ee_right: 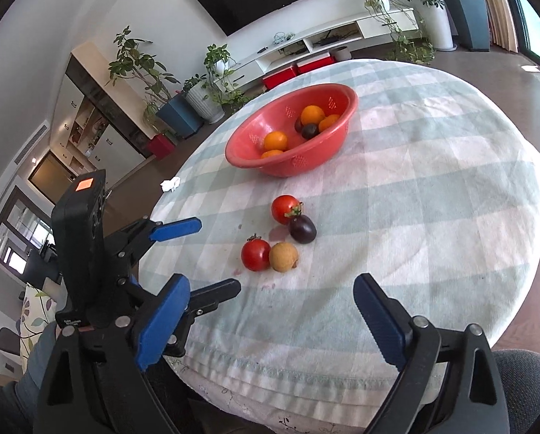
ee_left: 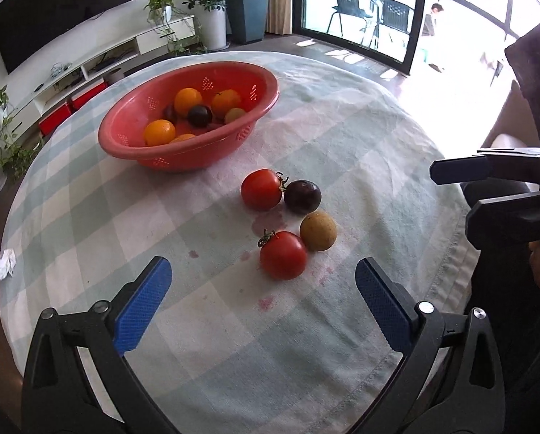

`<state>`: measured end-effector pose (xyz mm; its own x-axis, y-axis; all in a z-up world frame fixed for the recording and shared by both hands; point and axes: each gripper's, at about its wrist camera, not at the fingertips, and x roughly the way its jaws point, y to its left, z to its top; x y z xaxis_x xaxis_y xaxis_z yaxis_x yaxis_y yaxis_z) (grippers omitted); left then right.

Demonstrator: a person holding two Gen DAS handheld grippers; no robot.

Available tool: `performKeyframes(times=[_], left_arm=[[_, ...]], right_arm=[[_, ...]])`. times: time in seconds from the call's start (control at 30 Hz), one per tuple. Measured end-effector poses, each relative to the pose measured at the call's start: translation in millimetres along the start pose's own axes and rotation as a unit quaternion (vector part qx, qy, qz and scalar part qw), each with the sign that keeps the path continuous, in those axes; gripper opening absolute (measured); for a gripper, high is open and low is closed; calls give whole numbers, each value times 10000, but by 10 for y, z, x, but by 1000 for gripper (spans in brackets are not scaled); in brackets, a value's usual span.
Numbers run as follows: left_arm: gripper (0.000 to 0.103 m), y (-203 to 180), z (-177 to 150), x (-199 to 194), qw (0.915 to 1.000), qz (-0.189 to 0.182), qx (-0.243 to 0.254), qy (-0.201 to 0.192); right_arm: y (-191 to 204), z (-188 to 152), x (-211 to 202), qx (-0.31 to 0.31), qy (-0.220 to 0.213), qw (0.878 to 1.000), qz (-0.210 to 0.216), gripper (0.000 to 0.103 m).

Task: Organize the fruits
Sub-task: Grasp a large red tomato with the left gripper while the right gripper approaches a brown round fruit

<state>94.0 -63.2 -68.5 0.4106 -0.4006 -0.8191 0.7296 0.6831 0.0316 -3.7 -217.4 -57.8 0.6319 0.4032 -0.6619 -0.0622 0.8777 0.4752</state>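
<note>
With both my left tool (ee_left: 262, 282) and right tool (ee_right: 271, 307) gaping wide and empty, four small round fruits (ee_left: 288, 220) lay on the counter just before the red perforated plastic bowl (ee_left: 188, 115), which already held several.

Tablecloth (ee_left: 342, 137): woven cotton-like cloth, matt, checked, stained, hemmed edge at frame bottom. Bowl (ee_left: 154, 159), upper left: red plastic, smooth, perforated. Tomatoes (ee_left: 282, 255), centre: glossy skin. Pads (ee_left: 143, 307) of gripper, bottom: blue textured plastic; arms matt black plastic, metal rivets.

bare cloth (ee_left: 205, 311) before loose fruit cluster (ee_left: 288, 224)
</note>
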Motion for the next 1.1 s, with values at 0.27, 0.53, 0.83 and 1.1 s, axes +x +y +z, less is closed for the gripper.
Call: performKeyframes(times=[0.27,0.53,0.83,1.1], left_arm=[[73,89,67,224,9978,-549,253,269],[50,49,83,360,9949,-850,361,401],[30,37,98,401,9948,-897,276,389],[30,35,60,340,9960,-827,188,295]], right_arm=[[2,-23,11,-99,-30,9999,-93,84],[-50,-11,24,-2,-24,9998,-220,84],[-59,-14,43,-6,-15,9997,-248,84],[9,-17,87,-185,22,9991,-386,82]])
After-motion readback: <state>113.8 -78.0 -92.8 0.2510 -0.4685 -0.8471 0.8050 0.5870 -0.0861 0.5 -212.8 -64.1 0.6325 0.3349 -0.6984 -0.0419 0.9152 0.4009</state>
